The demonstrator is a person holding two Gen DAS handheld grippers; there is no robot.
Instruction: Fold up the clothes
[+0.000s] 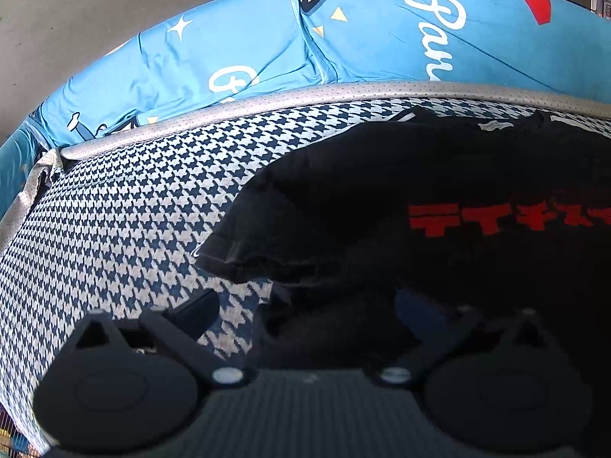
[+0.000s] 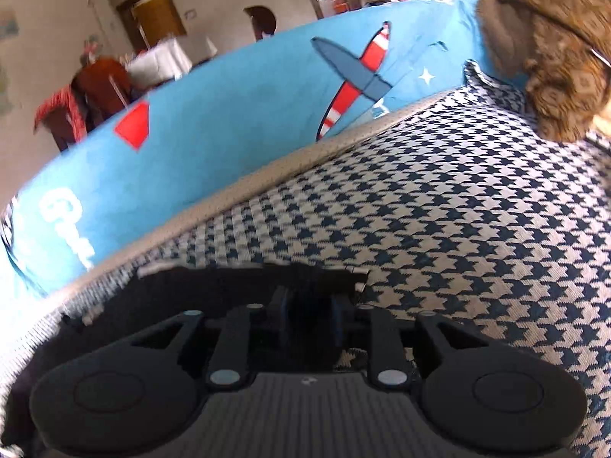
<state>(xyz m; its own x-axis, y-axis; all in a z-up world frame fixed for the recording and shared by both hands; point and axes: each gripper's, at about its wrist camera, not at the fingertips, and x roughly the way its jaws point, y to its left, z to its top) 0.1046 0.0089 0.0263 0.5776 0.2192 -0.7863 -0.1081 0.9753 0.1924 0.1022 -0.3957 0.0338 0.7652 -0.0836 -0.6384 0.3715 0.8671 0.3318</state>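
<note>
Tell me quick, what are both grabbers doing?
Left gripper: cannot be told; too dark against the black T-shirt.
Right gripper: closed on the black T-shirt's edge.

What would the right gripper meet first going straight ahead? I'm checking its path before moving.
The right gripper already has black shirt fabric between its fingers; beyond that, probably houndstooth cover, then the blue bedding.

The blue-and-white houndstooth woven cover (image 1: 114, 206) lay bare to the left of the black T-shirt with red lettering (image 1: 420, 198), leaving open room there. A grey dotted piping edge (image 1: 267, 101) bounded it at the back, with a raised blue printed fabric bolster (image 1: 236, 45) just behind as a barrier. In the right wrist view, houndstooth (image 2: 477, 229) stretched open rightwards, until a brown furry cushion (image 2: 553, 57) blocked the far corner.
</note>
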